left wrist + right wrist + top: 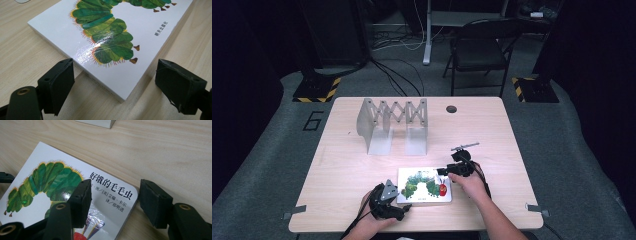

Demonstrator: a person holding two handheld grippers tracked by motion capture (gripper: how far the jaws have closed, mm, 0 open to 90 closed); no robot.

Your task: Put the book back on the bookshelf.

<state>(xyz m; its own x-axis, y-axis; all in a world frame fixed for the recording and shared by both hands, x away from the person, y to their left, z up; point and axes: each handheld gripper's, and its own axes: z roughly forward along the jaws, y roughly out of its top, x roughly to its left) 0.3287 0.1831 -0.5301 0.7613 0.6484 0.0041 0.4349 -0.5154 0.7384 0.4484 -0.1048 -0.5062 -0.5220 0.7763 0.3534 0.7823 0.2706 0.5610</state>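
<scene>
The book (424,186) lies flat on the table (342,165), cover up, between the two grippers. Its near corner sits in the gap of the left gripper (115,82), whose jaws stand wide, one on each side of the corner, and no pad touches it. At the right gripper (113,202) one jaw hangs over the cover beside the title and the other stands just outside the edge, over the wood; the gap is medium wide and I judge the pads do not press yet.

To do this step well, I think the right gripper should go lower, so the outer jaw slides under the edge, then close only on the cover side. The left gripper should hold the corner so the book does not slide. The cover is glossy and can slip, so closing slowly is better. The rack (393,125) stands well beyond the grippers, ready for the book
</scene>
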